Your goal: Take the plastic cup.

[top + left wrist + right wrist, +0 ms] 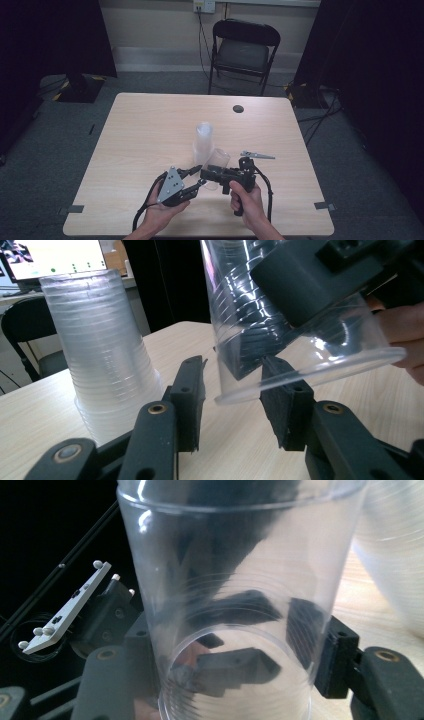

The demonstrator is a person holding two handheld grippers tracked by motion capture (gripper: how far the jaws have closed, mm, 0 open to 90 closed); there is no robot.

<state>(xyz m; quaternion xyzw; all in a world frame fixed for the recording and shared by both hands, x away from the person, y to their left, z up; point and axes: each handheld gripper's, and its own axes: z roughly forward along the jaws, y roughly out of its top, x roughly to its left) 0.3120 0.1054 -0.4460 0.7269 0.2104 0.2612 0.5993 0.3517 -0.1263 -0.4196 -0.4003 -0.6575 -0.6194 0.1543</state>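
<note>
Gripping a clear cup (225, 610), the right gripper's (210, 175) jaws squeeze its sides.

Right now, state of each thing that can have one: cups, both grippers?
Single clear plastic cup: off the table, tilted, clamped by the right gripper.
Stack of clear plastic cups: upside down on the wooden table, untouched.
Right gripper: shut on the single cup.
Left gripper: open, jaws either side of that cup's rim, pads not yet pressing.
</note>
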